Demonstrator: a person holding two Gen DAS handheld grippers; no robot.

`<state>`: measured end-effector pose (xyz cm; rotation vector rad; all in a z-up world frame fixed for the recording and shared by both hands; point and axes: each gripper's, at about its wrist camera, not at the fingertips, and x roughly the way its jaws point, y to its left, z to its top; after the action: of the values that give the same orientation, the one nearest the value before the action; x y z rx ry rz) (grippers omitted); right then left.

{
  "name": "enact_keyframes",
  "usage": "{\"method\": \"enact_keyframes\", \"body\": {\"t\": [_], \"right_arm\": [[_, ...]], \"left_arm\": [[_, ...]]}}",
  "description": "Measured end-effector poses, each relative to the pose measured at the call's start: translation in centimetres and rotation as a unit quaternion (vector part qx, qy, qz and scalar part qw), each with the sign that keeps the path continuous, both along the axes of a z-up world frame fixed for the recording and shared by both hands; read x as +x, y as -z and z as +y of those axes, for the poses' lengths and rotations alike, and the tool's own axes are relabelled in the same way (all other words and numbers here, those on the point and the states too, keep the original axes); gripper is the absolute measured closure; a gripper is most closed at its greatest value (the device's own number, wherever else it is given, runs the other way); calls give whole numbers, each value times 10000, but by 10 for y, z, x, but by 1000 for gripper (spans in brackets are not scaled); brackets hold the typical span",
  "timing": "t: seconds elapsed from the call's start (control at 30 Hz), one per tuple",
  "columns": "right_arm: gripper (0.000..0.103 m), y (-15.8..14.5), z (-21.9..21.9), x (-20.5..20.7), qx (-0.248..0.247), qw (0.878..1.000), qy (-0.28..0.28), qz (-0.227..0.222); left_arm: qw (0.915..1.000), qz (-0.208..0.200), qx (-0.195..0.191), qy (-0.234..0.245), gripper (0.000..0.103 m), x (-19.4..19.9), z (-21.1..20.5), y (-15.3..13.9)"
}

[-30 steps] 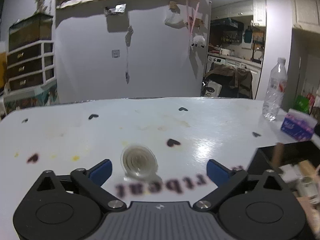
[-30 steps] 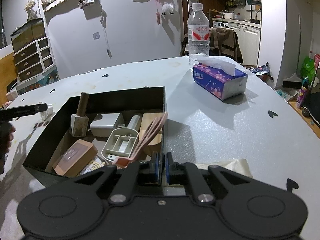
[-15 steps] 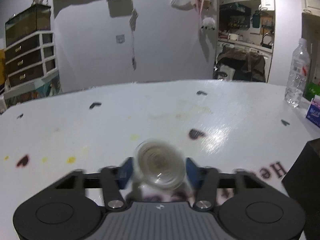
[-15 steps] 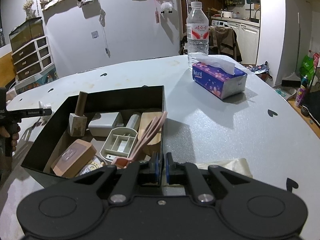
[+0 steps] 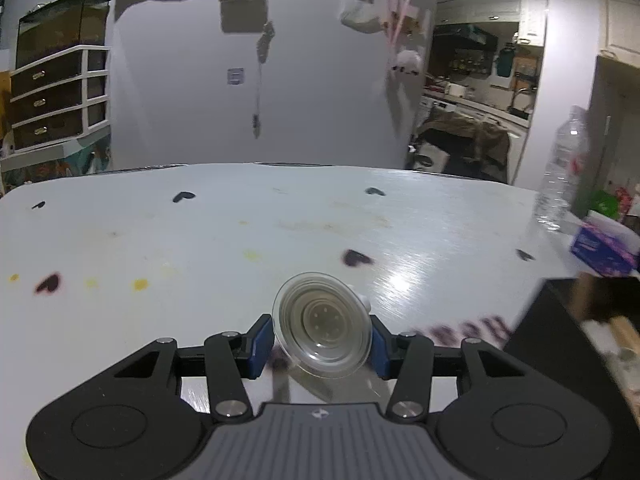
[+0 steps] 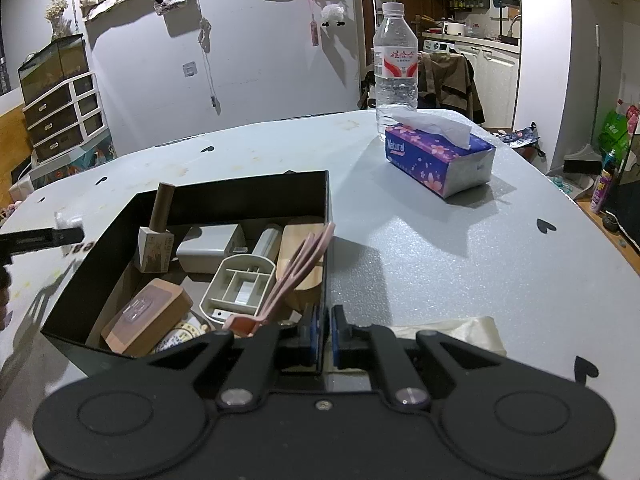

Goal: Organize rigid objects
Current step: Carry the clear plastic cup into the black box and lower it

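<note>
A clear round suction cup (image 5: pixel 320 326) is tilted up off the white table (image 5: pixel 200 248), and my left gripper (image 5: pixel 320 342) is shut on it, one blue pad on each side. The right wrist view catches that gripper (image 6: pixel 48 237) at the far left, beside the black box (image 6: pixel 240 188). My right gripper (image 6: pixel 326 332) is shut on the box's right wall at its near corner. Inside the box lie a wooden-capped bottle (image 6: pixel 156 236), a white charger (image 6: pixel 210 246), a white divided tray (image 6: pixel 236 286), a pink fork-like piece (image 6: pixel 296 268) and a wooden block (image 6: pixel 146 314).
A water bottle (image 6: pixel 395 64) and a purple tissue pack (image 6: pixel 438 160) stand at the table's far right. A crumpled cream sheet (image 6: pixel 460 332) lies just right of my right gripper. The box's corner (image 5: pixel 560 340) sits close to the right of my left gripper. Small black hearts dot the tabletop.
My left gripper went from wide open to shut on the suction cup, which had lain flat on the table and now stands tilted between the pads. The right gripper has not moved.
</note>
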<state>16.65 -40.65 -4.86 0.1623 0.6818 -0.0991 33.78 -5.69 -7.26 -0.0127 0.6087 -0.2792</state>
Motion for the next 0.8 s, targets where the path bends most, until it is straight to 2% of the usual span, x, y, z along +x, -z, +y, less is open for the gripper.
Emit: {"method": "enact_keyframes", "body": {"t": [0.27,0.53,0.63,0.8], "right_arm": [[97,1,1,0,11,10000,24,-14],[97,0,1,-1,7,10000,37,-21],[97,0,1,-1,6,10000,43,-28],[97,1,0,-1,25,10000,30,-38]], "left_arm": [[9978,-33,-609,276,53,-45,-6,-32],[9913,81,-942,914,53,-76,-56,-68],[9887,261,-1137,936,53,-78,-77,-71],[9789,757,-1659,927,53,-71,-110,-65]]}}
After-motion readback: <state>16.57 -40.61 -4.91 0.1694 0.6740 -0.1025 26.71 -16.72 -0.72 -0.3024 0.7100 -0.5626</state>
